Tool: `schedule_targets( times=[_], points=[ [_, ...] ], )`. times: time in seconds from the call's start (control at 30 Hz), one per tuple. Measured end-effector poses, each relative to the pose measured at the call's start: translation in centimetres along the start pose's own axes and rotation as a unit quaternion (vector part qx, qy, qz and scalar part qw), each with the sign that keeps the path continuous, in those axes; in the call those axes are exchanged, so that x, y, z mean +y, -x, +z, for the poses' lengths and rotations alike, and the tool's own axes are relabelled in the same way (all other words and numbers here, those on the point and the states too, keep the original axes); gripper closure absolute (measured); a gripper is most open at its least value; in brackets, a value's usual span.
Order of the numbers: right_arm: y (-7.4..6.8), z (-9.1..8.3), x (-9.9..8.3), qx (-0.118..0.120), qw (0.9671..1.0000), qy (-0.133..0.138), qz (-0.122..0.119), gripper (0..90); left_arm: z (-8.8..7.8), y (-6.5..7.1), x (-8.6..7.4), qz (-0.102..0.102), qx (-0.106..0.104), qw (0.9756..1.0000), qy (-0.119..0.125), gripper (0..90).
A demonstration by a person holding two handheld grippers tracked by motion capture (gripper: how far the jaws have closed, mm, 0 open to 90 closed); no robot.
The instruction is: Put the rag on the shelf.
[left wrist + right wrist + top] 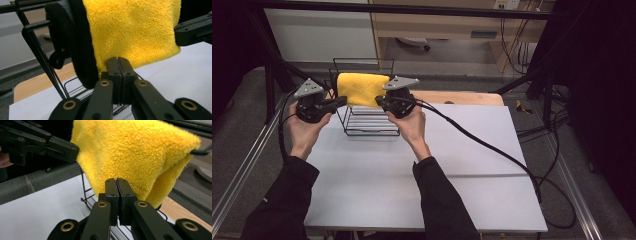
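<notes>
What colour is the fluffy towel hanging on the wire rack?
Bright yellow. The towel shows best in the right gripper view, draped over the black wire rack.

Yellow towel (357,89) drapes the wire rack (371,131); the rack's top rail beneath it is hidden. Behind the towel, a black cloth (75,47) is partly covered and cut off by the picture's top edge. Whether towel fabric sits pinched in either hand-held gripper, left (118,65) or right (116,186), cannot be told.
</notes>
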State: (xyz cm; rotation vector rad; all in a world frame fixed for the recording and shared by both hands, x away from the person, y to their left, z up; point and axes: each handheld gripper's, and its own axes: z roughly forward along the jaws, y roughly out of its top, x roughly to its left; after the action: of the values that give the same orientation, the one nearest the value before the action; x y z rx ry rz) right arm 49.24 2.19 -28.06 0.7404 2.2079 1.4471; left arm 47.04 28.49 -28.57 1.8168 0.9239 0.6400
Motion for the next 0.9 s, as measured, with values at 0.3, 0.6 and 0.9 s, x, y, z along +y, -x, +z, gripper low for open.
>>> schedule_targets(
  times=[0.3, 0.6, 0.9],
  points=[
    [0.3, 0.5, -0.3, -0.006, 0.9999, 0.005, 0.008, 85.9, 0.8, -0.3, -0.2, -0.010, -0.001, 0.9999, 0.004, 86.8],
    [-0.1, -2.0, 0.2, 0.015, 0.9997, 0.018, 0.006, 69.4, -0.9, 0.1, -0.5, -0.009, -0.016, 0.9998, 0.003, 72.2],
    [0.9, -5.3, -0.4, 0.007, 0.9997, 0.011, 0.020, 43.3, -2.2, 0.6, -1.5, -0.006, -0.011, 0.9996, -0.024, 46.9]
  ],
)
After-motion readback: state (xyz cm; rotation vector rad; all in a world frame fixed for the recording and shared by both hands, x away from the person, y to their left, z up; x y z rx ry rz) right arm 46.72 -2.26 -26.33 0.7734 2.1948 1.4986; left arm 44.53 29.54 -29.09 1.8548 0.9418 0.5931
